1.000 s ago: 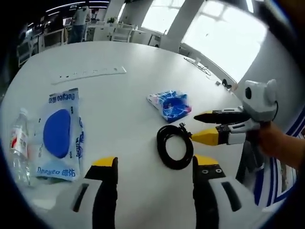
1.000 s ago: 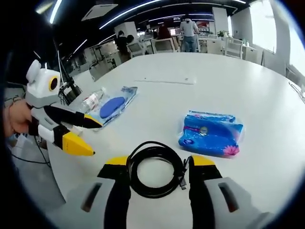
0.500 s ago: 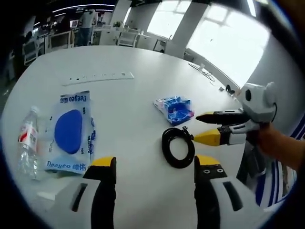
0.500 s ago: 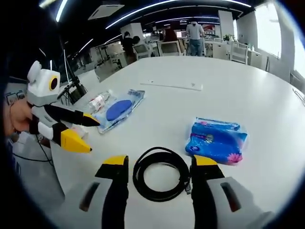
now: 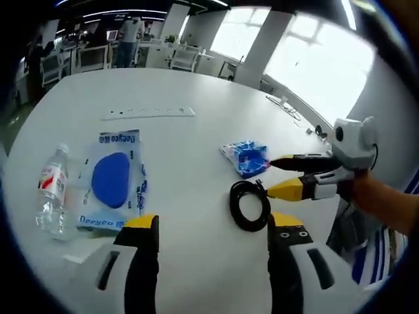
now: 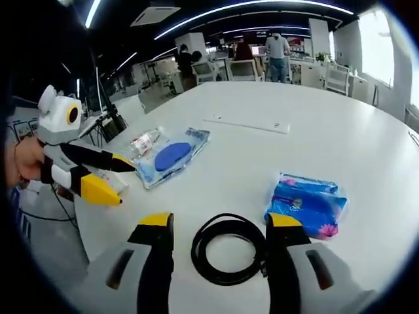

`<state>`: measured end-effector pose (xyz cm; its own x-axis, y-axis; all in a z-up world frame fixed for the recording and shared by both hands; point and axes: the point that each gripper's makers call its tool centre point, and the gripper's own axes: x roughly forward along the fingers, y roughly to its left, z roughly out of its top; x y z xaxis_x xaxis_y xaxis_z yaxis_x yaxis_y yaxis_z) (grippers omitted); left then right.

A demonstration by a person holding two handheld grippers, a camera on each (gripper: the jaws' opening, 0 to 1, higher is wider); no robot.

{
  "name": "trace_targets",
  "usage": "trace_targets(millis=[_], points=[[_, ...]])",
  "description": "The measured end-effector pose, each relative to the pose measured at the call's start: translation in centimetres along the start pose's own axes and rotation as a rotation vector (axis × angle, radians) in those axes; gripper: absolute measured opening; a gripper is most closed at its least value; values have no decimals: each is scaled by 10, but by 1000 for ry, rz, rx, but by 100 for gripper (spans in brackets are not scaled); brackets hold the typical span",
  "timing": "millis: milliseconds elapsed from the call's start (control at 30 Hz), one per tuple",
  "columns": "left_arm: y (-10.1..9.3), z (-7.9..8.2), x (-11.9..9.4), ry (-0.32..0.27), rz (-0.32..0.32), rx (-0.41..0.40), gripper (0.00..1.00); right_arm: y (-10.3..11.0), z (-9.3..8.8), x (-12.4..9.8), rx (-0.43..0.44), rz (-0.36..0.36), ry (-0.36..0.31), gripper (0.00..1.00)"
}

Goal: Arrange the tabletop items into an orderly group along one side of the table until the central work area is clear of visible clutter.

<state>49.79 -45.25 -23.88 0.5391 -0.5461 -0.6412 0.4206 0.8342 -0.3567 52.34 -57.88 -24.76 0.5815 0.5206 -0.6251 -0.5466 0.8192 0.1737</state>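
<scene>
We've got the right gripper (image 6: 213, 229) hovering with its jaws spread over the black cable coil (image 6: 229, 247), which sits near the table (image 6: 340, 124) edge, just left of the blue tissue pack (image 6: 308, 204). The left gripper (image 5: 213, 226) is also spread, empty. The coil looks light and floppy, so we'd pinch across one side of the loop.

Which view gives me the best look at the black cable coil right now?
The right gripper view: the cable coil lies close, between that gripper's open jaws, its whole loop visible. In the left gripper view the coil is smaller and foreshortened, lying beside the right gripper.
</scene>
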Motion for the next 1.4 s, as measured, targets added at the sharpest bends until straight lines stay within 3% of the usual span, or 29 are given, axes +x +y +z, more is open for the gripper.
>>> trace_targets(millis=[900, 1400], points=[[40, 8, -49, -74, 129, -91, 69, 12, 37, 6, -79, 78, -37, 56], [64, 15, -62, -105, 192, -144, 68, 15, 59, 13, -123, 113, -47, 55]])
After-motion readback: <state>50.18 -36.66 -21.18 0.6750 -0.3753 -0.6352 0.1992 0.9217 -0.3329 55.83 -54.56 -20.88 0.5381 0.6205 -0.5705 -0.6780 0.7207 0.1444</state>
